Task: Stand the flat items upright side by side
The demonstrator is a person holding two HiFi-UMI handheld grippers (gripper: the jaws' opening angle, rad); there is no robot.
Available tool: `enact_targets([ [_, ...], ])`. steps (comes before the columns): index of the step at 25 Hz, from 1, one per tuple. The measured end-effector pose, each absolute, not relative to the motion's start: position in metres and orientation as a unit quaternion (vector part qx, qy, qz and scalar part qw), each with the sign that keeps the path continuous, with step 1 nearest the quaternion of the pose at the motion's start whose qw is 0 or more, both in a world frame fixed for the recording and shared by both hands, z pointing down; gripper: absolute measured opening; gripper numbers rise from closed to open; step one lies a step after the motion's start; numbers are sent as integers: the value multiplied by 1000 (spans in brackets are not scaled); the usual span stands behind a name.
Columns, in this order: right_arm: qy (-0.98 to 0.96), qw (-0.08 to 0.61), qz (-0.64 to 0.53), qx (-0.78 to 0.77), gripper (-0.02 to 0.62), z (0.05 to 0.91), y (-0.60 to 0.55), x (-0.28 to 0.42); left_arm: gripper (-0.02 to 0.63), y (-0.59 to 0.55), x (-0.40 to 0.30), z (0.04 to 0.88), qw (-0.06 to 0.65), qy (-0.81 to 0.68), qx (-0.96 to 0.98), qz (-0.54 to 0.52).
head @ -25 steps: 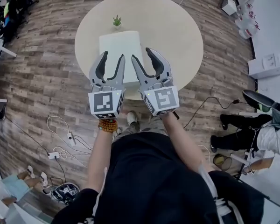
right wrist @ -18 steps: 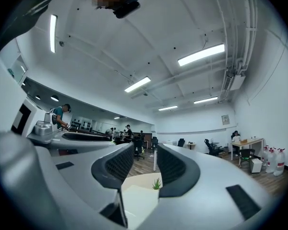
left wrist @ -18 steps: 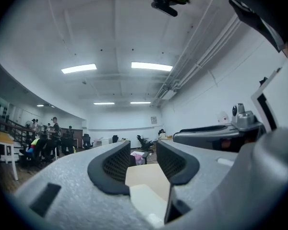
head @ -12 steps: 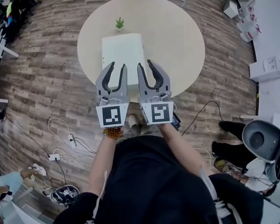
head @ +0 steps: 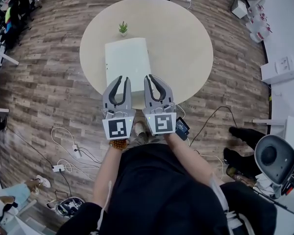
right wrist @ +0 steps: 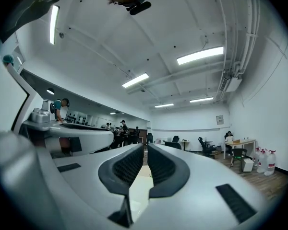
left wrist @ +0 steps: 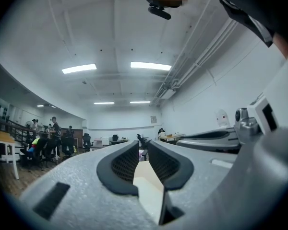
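Observation:
A flat white item [head: 126,62] lies on the round beige table [head: 186,38], left of the middle. Both grippers hover side by side at the table's near edge, just short of the white item, pointing roughly level. My left gripper [head: 124,78] [left wrist: 143,150] has just been closing; a narrow gap remains and nothing is between its pads. My right gripper [head: 151,77] [right wrist: 145,152] has also been closing; its pads stand almost together, empty. Between each pair of jaws only the tabletop and a pale strip of the white item show.
A small potted plant [head: 123,28] stands behind the white item. Cables and a power strip [head: 59,166] lie on the wood floor at the left. A chair [head: 274,158] stands at the lower right, white boxes [head: 281,67] at the right. People and desks fill the far room.
Both grippers have drawn back from over the white item to the table's near edge and sunk lower. Both pairs of jaws have narrowed from wide apart.

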State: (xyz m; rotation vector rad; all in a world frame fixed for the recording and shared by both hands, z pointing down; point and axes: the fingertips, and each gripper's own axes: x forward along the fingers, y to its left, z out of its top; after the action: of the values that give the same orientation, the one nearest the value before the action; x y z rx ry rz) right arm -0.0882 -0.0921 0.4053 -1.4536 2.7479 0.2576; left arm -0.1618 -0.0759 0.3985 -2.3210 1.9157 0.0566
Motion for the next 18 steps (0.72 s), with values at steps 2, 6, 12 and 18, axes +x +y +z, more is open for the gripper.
enact_targets([
  [2, 883, 0, 76, -464, 18, 414, -91, -90, 57, -72, -163, 406, 61, 636, -769, 14],
  [6, 888, 1, 48, -458, 0, 425, -89, -95, 43, -71, -164, 421, 54, 637, -769, 7],
  [12, 887, -14, 45, -460, -2, 443, -85, -93, 24, -73, -169, 442, 41, 639, -769, 2],
  [18, 886, -24, 36, -461, -2, 455, -83, -92, 9, -70, -174, 464, 38, 635, -772, -17],
])
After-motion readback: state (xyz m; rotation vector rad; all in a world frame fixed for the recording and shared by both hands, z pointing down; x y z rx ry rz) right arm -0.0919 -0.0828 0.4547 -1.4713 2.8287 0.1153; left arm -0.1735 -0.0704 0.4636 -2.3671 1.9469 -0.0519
